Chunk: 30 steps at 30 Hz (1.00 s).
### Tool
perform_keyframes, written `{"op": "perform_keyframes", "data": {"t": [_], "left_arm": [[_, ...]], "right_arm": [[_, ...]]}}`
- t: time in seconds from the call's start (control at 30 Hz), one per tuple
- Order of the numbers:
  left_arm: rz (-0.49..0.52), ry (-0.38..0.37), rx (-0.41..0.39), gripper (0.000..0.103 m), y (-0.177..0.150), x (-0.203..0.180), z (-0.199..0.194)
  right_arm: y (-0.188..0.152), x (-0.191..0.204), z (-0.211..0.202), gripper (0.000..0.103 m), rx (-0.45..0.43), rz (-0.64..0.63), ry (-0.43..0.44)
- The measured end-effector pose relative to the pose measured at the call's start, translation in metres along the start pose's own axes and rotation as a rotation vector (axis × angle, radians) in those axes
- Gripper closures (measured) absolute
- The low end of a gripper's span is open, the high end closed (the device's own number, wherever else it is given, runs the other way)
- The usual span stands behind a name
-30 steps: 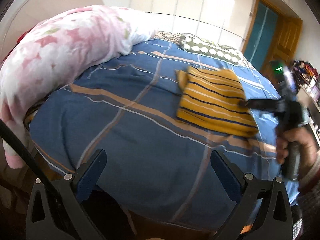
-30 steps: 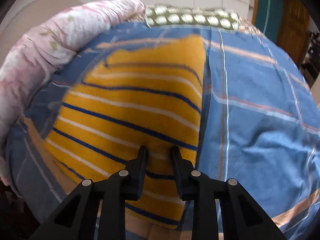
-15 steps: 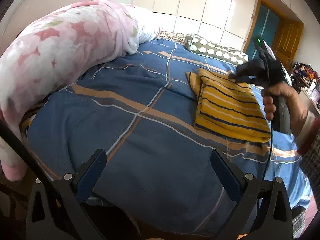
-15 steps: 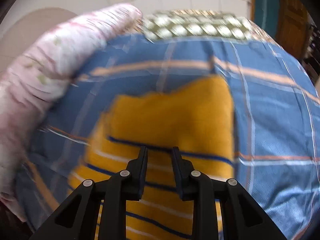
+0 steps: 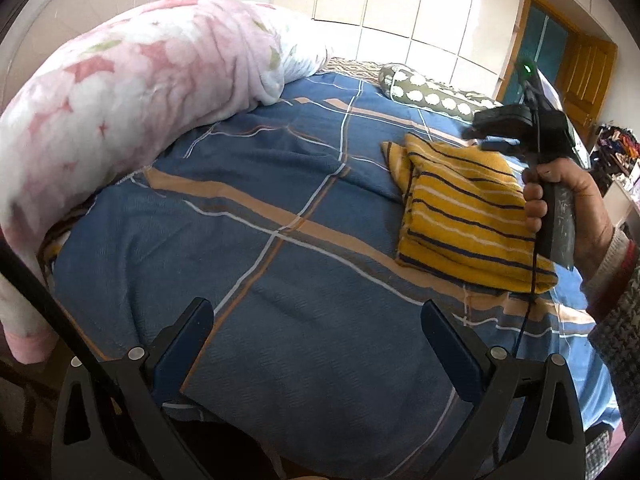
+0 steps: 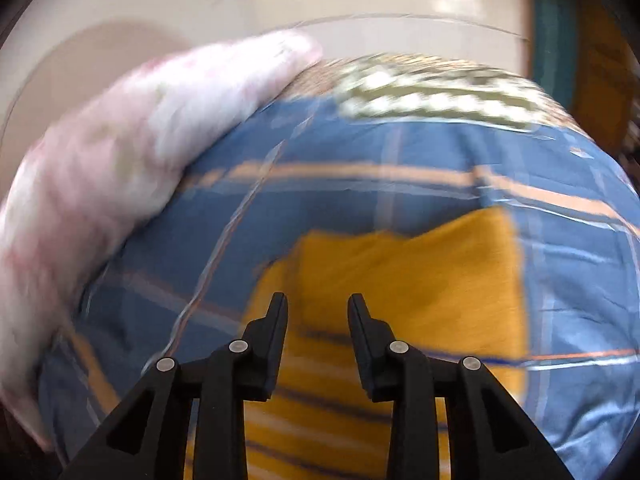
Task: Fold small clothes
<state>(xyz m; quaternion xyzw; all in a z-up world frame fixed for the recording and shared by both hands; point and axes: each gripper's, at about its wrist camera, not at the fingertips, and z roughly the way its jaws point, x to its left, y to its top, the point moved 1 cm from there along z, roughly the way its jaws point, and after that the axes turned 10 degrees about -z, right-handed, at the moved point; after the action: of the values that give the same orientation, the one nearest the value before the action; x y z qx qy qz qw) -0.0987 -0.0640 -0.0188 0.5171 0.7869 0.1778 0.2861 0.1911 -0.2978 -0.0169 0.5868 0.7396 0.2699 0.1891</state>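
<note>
Yellow striped garment (image 5: 468, 208) lies folded on the blue plaid bedspread (image 5: 280, 240). The right gripper (image 6: 318, 308), pinched on it a second ago, is opening above its far edge, nothing between its jaws. The left gripper (image 5: 316, 332) hangs spread and empty nearer the bed's edge; the fold looks finished.

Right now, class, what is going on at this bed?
A person is folding small clothes on a bed with blue checked bedding, holding tongs in each hand. A yellow striped garment lies folded on it. The right tongs hover over its far end, opening, with nothing between them. The left tongs hang open and empty over bare bedding. A pink blanket is piled alongside.
</note>
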Motion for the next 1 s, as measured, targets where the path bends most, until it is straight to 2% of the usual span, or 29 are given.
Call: {"op": "perform_keyframes", "data": {"t": [0.03, 0.07, 0.13, 0.2, 0.33, 0.43, 0.6, 0.7, 0.77, 0.87, 1.0], "left_arm": [[0.008, 0.009, -0.002, 0.000, -0.001, -0.005, 0.000], [0.018, 0.021, -0.006, 0.000, -0.002, -0.012, -0.001], [0.033, 0.045, -0.018, 0.000, -0.002, -0.025, -0.005], [0.049, 0.061, -0.040, 0.000, -0.002, -0.039, -0.012], [0.094, 0.094, -0.070, 0.000, 0.000, -0.071, -0.021], [0.110, 0.084, -0.083, 0.000, -0.003, -0.097, -0.025], [0.182, 0.017, -0.075, 0.000, -0.017, -0.157, -0.025], [0.219, -0.007, -0.066, 0.000, -0.025, -0.190, -0.022], [0.225, -0.031, -0.055, 0.000, -0.029, -0.209, -0.020], [0.257, -0.054, -0.036, 0.000, -0.034, -0.236, -0.021], [0.300, -0.039, -0.076, 0.000, -0.039, -0.257, -0.032]], "right_arm": [[-0.001, -0.017, 0.005, 0.054, 0.017, 0.058, -0.032], [-0.006, -0.037, 0.015, 0.052, 0.054, 0.120, -0.019], [-0.014, -0.061, 0.033, 0.054, 0.126, 0.185, 0.108], [-0.017, -0.070, 0.014, 0.057, 0.077, 0.202, 0.159], [-0.036, -0.070, -0.043, 0.050, 0.006, 0.125, 0.190], [-0.071, -0.078, -0.089, 0.042, -0.022, 0.042, 0.135], [-0.151, -0.109, -0.132, 0.041, 0.000, -0.019, -0.041], [-0.194, -0.135, -0.152, 0.041, 0.018, 0.008, -0.131], [-0.216, -0.156, -0.162, 0.041, 0.030, 0.071, -0.152], [-0.234, -0.185, -0.174, 0.041, 0.035, 0.146, -0.166], [-0.238, -0.209, -0.191, 0.041, 0.012, 0.179, -0.218]]}}
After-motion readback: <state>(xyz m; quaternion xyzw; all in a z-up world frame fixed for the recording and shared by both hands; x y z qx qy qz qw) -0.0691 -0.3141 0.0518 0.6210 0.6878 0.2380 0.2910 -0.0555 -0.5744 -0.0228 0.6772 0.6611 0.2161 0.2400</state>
